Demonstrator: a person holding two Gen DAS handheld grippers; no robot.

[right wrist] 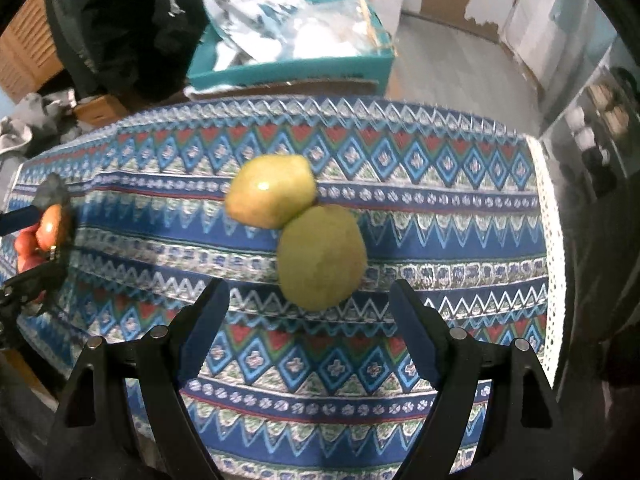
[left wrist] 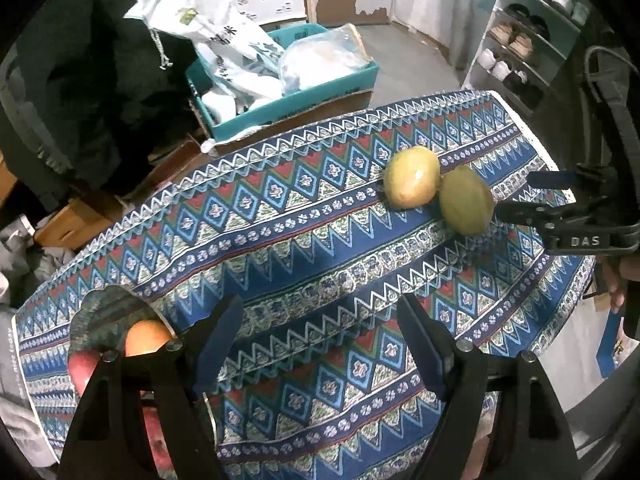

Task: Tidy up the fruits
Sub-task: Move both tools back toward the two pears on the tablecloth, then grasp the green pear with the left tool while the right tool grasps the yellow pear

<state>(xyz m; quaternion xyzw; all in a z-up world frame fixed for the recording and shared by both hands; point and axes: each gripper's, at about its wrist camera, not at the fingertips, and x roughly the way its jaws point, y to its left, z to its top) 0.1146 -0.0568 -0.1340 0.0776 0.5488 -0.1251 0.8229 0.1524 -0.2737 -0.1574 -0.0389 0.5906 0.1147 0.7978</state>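
Green mango (right wrist: 322,258): lies on the tablecloth (right wrist: 440,240), just ahead of the right gripper (right wrist: 308,312), roughly between its spread fingertips but touched by neither. In the left wrist view the same mango (left wrist: 466,200) sits just beside the right gripper (left wrist: 516,196), which comes in from the right edge.

Yellow mango (right wrist: 272,190): touching the green mango on its far side; also on the tablecloth. Left wrist view shows it (left wrist: 412,176) to the left of the green mango, the two pressed together.

Right gripper: fingers released, spread wide, grasping nothing.

Left gripper (left wrist: 320,336): well away from the green mango, over the tablecloth (left wrist: 320,240); fingers released, spread wide, nothing between them.

Bowl (left wrist: 96,308): far from the green mango, at the left gripper's left side; dark mottled rim, partly hidden by the gripper. Holds an orange fruit (left wrist: 146,338) and a red fruit (left wrist: 82,366).

Teal box (left wrist: 288,100): beyond the table edge behind the mangoes, filled with white bags (left wrist: 240,52).

Shoe rack (left wrist: 520,40): off the table, beyond the green mango to the right.
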